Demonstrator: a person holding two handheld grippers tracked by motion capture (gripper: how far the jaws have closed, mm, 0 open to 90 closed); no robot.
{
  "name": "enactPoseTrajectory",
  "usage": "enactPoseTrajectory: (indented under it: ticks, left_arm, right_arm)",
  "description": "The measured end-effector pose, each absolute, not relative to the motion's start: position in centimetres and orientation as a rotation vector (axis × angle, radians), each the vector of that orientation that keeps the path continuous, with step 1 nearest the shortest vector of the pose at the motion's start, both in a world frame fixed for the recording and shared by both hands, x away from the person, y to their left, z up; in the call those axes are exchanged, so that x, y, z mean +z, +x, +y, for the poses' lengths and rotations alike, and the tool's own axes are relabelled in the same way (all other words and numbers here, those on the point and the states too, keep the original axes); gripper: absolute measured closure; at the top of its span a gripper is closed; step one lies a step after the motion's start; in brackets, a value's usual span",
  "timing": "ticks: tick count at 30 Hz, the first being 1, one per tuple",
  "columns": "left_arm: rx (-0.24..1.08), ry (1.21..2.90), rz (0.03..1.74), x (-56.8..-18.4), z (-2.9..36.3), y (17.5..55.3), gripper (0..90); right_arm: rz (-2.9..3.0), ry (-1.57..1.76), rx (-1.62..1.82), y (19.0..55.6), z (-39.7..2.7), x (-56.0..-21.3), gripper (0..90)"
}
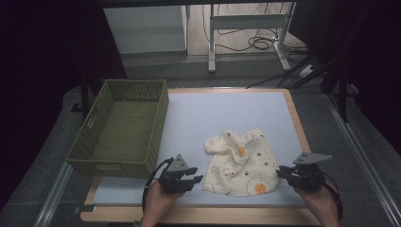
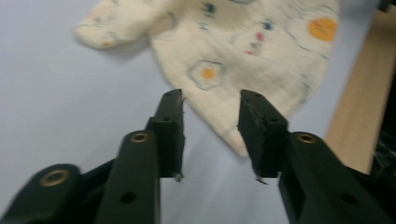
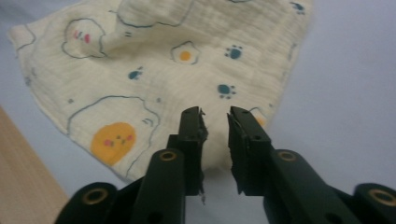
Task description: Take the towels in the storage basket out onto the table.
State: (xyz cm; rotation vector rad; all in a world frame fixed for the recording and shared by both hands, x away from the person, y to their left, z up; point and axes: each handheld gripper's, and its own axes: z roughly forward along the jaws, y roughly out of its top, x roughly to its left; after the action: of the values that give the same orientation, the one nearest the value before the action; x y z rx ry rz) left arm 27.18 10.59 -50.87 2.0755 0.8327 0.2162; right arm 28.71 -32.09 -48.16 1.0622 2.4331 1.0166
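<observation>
Cream muslin cloth w/ fried-egg and paw prints point(image 1: 240, 162) lies rumpled on the pale blue table mat point(image 1: 208, 113), near edge, centre-right. Left gripper point(image 1: 195, 179) just left of cloth's near-left corner, jaws apart w/ a moderate gap, nothing clamped. Right gripper point(image 1: 279, 172) at cloth's near-right edge, jaws narrowly apart, not pinching fabric. Green woven rectangular basket point(image 1: 120, 126) sits far left.
</observation>
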Motion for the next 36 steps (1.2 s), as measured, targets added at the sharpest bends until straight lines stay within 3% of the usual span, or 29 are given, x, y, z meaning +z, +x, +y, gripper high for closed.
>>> enactPoseTrajectory:
  ticks: [6,18,24,28,32,34,36]
  left_arm:
    - [0.243,2.064,0.909,-51.1,10.2,30.8,59.1]
    - [0.318,2.109,0.965,-51.5,7.5,37.6,55.8]
    - [0.374,2.155,0.985,-52.5,6.3,39.6,51.7]
    - [0.360,2.173,0.982,-53.5,5.8,39.9,51.3]
    - [0.349,2.140,0.987,-53.7,5.9,39.9,56.7]
    - [0.335,2.135,0.987,-53.7,5.9,39.9,66.8]
    - [0.303,2.137,0.964,-53.7,5.9,39.9,81.2]
  right_arm:
    - [2.397,1.100,1.023,31.5,-32.7,-48.7,67.3]
    - [2.331,1.152,1.076,38.9,-30.9,-49.2,71.2]
    - [2.314,1.121,1.045,42.2,-28.8,-48.8,71.2]
    - [2.329,1.125,1.023,43.7,-27.6,-49.4,66.2]
    - [2.363,1.126,0.935,44.4,-26.6,-50.9,63.1]
    - [2.376,1.134,0.888,44.7,-26.3,-51.6,64.8]
    - [2.363,1.181,0.943,44.5,-26.5,-51.7,76.9]
